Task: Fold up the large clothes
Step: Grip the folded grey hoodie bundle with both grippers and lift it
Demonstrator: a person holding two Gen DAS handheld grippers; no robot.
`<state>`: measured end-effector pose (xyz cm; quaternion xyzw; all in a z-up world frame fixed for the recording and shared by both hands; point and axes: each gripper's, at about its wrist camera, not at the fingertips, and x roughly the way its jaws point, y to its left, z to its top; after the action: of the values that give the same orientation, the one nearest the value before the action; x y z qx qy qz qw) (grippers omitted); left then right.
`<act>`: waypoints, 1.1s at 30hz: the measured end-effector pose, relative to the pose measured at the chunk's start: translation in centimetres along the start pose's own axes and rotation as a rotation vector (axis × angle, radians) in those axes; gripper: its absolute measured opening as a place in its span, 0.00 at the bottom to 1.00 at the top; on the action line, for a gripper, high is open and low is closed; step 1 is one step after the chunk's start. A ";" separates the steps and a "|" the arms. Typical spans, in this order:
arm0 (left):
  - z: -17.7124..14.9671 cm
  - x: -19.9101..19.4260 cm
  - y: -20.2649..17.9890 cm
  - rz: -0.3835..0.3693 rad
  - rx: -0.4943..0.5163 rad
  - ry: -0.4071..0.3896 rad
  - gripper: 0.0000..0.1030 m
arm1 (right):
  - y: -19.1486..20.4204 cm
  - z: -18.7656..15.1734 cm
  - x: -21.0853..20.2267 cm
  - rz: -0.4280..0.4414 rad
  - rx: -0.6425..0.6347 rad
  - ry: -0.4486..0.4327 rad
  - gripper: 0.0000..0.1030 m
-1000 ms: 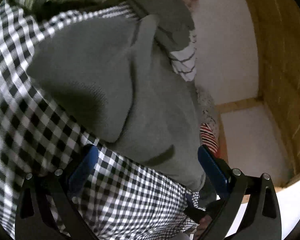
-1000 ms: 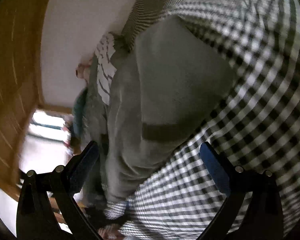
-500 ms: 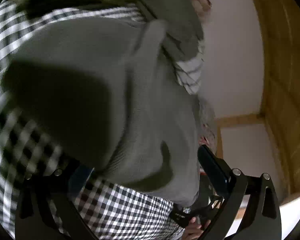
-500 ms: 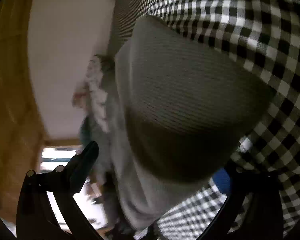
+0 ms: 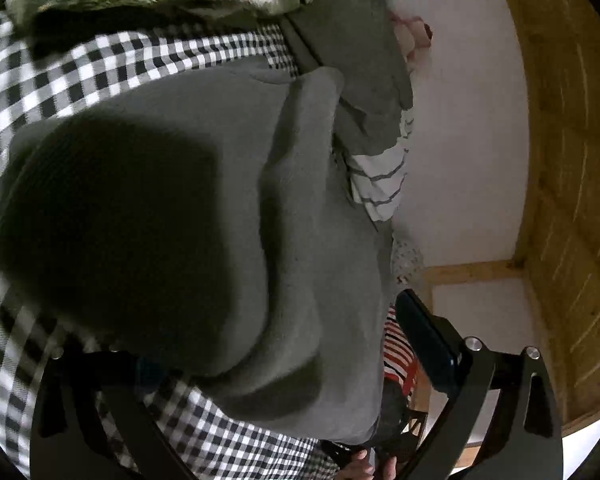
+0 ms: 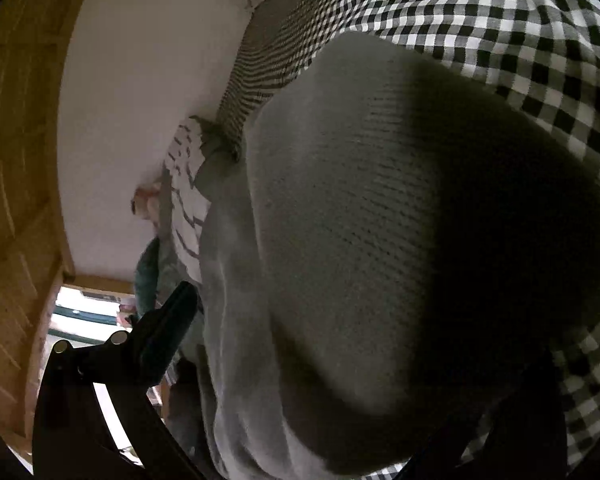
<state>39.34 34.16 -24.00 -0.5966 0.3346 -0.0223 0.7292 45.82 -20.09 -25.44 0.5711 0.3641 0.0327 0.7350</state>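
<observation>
The left gripper (image 5: 268, 364) had dropped close onto the thick grey knitted sweater (image 5: 204, 216) lying on the black-and-white checked sheet (image 5: 112, 60), jaws spread round its near hem; the right gripper (image 6: 380, 360) likewise, spread wide; a grasp seemed imminent.

Grey knit garment (image 5: 204, 216) on checked cloth (image 5: 112, 60)
</observation>
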 end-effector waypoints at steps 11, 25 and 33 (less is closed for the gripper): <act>-1.9 0.5 -0.7 0.122 0.026 -0.002 0.95 | 0.1 0.4 1.2 -0.045 -0.012 0.016 0.95; -0.5 -0.4 1.6 0.052 -0.046 0.041 0.39 | -0.4 1.6 2.4 -0.033 0.032 0.073 0.98; -0.5 -1.4 -1.7 0.035 0.062 0.027 0.30 | -2.1 1.1 -0.5 0.095 0.035 0.030 0.29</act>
<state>38.64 33.85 -21.94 -0.5674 0.3542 -0.0279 0.7429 45.32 -21.98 -26.90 0.5998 0.3481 0.0696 0.7171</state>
